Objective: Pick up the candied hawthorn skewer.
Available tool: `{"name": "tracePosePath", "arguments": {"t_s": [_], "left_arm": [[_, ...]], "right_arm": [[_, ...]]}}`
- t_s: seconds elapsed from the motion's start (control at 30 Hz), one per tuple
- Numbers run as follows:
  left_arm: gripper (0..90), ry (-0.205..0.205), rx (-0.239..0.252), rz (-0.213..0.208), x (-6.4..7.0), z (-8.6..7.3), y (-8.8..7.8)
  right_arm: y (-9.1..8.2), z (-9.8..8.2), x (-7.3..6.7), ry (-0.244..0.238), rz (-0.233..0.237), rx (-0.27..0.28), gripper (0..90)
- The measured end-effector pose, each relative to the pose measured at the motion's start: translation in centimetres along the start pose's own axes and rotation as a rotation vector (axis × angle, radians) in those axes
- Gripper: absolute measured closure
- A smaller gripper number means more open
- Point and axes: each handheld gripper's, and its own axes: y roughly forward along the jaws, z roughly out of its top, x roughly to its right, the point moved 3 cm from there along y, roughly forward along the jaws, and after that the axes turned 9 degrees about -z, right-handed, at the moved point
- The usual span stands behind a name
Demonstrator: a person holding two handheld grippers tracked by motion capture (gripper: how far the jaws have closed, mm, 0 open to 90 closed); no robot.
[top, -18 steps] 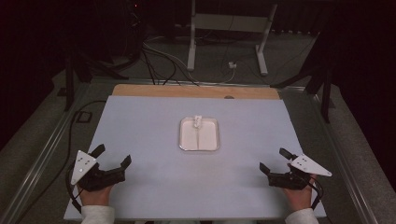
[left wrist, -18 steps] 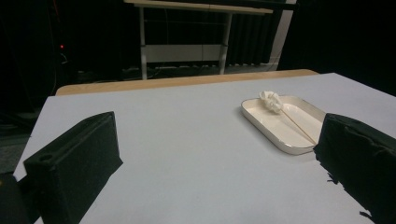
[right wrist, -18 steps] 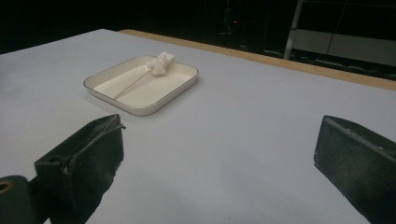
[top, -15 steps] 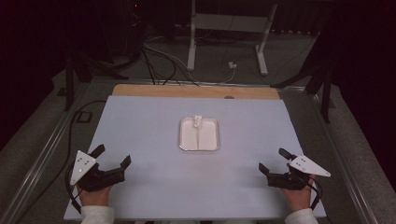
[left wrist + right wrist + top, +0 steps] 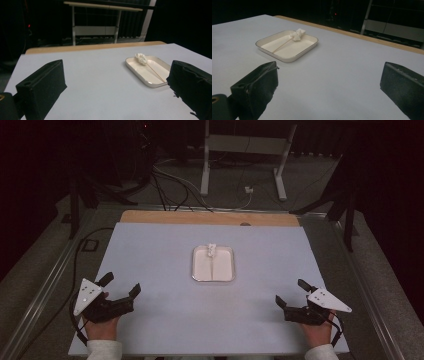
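A white square tray (image 5: 199, 269) lies at the middle of the pale table (image 5: 150, 250). In it rests a thin wooden skewer (image 5: 212, 265) with a white lumpy piece (image 5: 212, 250) on its far end. The tray (image 5: 140, 72) with the skewer (image 5: 156, 72) also appears in the left gripper view, and the tray (image 5: 277, 53) in the right gripper view. My left gripper (image 5: 120, 285) rests near the front left edge, open and empty. Near the front right edge my right gripper (image 5: 291, 292) is open and empty too. Both point toward the tray.
A wooden strip (image 5: 210, 218) borders the table's far edge. Beyond it stand a white frame (image 5: 245, 150) and cables (image 5: 175, 185) on the floor. Metal rails (image 5: 45, 285) run along both table sides.
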Motion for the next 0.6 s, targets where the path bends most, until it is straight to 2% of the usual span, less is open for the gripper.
{"name": "tracePosePath", "arguments": {"t_s": [0.07, 0.17, 0.3, 0.4, 0.6], "left_arm": [[2.1, 0.025, 0.035, -0.018, 0.1, 0.7, 0.1], [1.2, 0.04, 0.044, -0.013, 0.1, 1.2, 0.2], [1.2, 0.021, 0.042, -0.016, 0.2, 1.9, 0.6], [1.2, 0.023, 0.033, -0.011, 0.3, 2.3, 1.2], [1.2, 0.013, 0.021, -0.026, 0.6, 3.2, 2.6]], "right_arm": [[0.0, 0.0, 0.0, 0.003, 0.0, -0.001, 1.7], [0.0, 0.0, 0.0, 0.011, 0.0, -0.003, 1.7], [0.0, 0.0, -0.1, 0.01, 0.004, -0.005, 1.7], [0.0, 0.0, -0.2, 0.008, 0.007, -0.004, 1.7], [0.1, 0.0, -0.2, 0.016, 0.01, -0.011, 1.7]]}}
